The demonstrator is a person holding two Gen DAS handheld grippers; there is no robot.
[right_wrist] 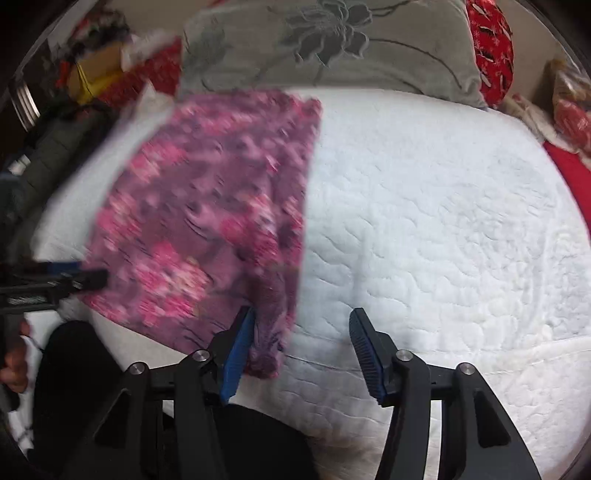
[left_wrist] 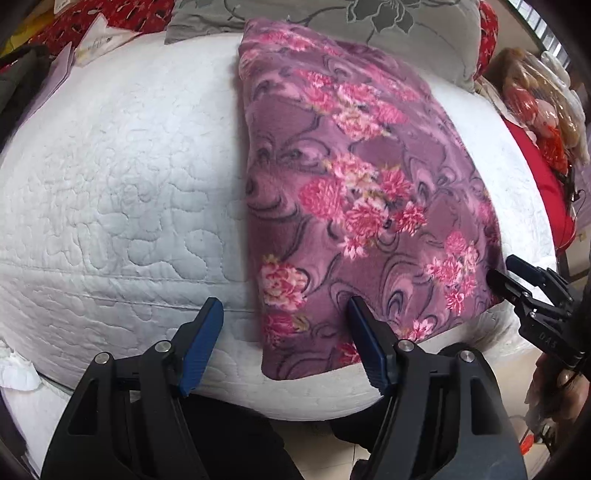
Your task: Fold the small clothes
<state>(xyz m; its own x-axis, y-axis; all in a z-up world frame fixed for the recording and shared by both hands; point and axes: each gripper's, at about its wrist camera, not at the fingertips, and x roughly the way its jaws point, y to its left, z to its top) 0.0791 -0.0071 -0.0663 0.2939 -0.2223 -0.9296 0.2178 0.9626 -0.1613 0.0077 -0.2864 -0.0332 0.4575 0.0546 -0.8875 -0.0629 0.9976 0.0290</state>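
Garment: a purple floral fleece lay folded on the white quilt.
Left gripper: released, at the fleece's near-left corner.
Right gripper: released, at its near-right corner.

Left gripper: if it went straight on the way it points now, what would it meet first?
Probably the near left edge of the purple floral garment, lying on the white quilt ahead of the open left gripper; depth is unclear.

The folded cloth lies on the bed, with a pillow behind it.
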